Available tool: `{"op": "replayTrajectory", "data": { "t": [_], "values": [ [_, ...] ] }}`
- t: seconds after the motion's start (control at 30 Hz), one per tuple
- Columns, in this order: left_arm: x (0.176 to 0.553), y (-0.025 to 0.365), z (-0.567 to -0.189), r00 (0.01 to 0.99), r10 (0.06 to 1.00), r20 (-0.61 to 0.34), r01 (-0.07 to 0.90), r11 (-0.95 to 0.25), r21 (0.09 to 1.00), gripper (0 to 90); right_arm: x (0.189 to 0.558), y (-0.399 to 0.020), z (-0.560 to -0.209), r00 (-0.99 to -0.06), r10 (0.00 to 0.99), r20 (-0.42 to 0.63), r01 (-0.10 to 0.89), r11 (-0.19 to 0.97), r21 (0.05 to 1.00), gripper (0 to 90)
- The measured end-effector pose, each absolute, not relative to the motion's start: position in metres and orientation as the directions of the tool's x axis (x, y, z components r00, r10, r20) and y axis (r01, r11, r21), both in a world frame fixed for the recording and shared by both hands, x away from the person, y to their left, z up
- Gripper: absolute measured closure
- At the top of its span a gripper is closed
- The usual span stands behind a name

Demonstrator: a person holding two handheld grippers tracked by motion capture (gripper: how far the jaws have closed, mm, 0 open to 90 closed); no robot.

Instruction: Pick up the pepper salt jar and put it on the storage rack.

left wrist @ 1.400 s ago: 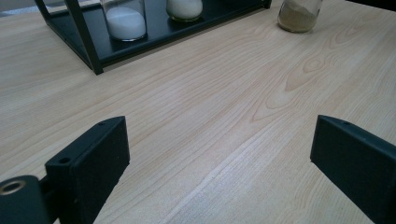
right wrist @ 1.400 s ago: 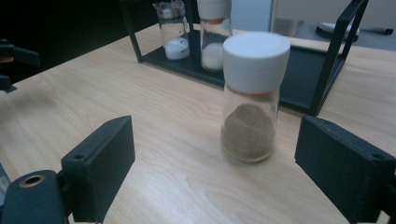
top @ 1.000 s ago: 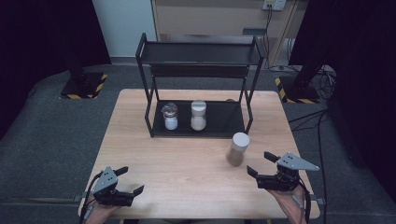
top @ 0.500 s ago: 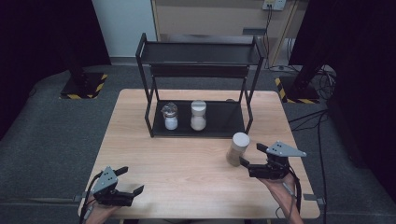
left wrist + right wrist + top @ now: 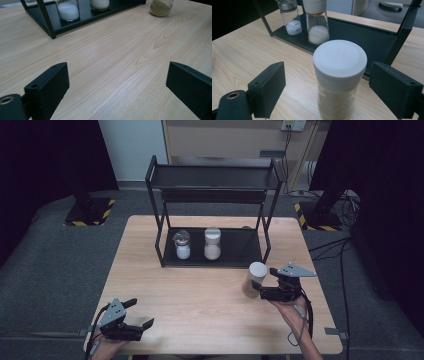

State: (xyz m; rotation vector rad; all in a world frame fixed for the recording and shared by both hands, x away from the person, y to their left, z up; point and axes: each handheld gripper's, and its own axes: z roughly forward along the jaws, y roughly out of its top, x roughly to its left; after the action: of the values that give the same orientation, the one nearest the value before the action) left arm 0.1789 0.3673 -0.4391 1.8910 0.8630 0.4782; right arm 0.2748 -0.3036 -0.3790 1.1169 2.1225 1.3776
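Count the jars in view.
3. Two stand side by side on the rack's bottom shelf: a metal-capped jar and a white-capped jar. A third jar stands on the table between the right tongs.

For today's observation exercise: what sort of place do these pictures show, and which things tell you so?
Probably a lab or studio set up for recording, not a kitchen. A lone wooden table stands on grey carpet, black curtains hang around it, and cables trail on the floor. The black rack holds spice jars.
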Motion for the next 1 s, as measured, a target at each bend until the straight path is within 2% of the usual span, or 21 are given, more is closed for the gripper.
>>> {"op": "replayTrajectory", "data": {
  "t": [0.5, 0.63, 0.73, 1.0],
  "values": [
    [0.179, 0.367, -0.439, 0.670, 0.741, -0.036, 0.361, -0.284, 0.888, 3.8, 0.300, -0.284, -0.389, -0.593, 0.799, 0.100, 0.443, 0.221, 0.869, 17.4],
    [0.179, 0.367, -0.439, 0.670, 0.742, -0.037, 0.362, -0.283, 0.888, 3.9, 0.305, -0.280, -0.394, -0.589, 0.803, 0.093, 0.445, 0.225, 0.867, 24.1],
    [0.179, 0.367, -0.439, 0.670, 0.741, -0.037, 0.362, -0.283, 0.888, 3.9, 0.303, -0.276, -0.398, -0.579, 0.812, 0.066, 0.430, 0.236, 0.872, 32.9],
    [0.179, 0.367, -0.439, 0.670, 0.742, -0.038, 0.363, -0.282, 0.888, 3.9, 0.295, -0.270, -0.399, -0.566, 0.824, 0.032, 0.410, 0.248, 0.878, 33.6]
  ]
}}
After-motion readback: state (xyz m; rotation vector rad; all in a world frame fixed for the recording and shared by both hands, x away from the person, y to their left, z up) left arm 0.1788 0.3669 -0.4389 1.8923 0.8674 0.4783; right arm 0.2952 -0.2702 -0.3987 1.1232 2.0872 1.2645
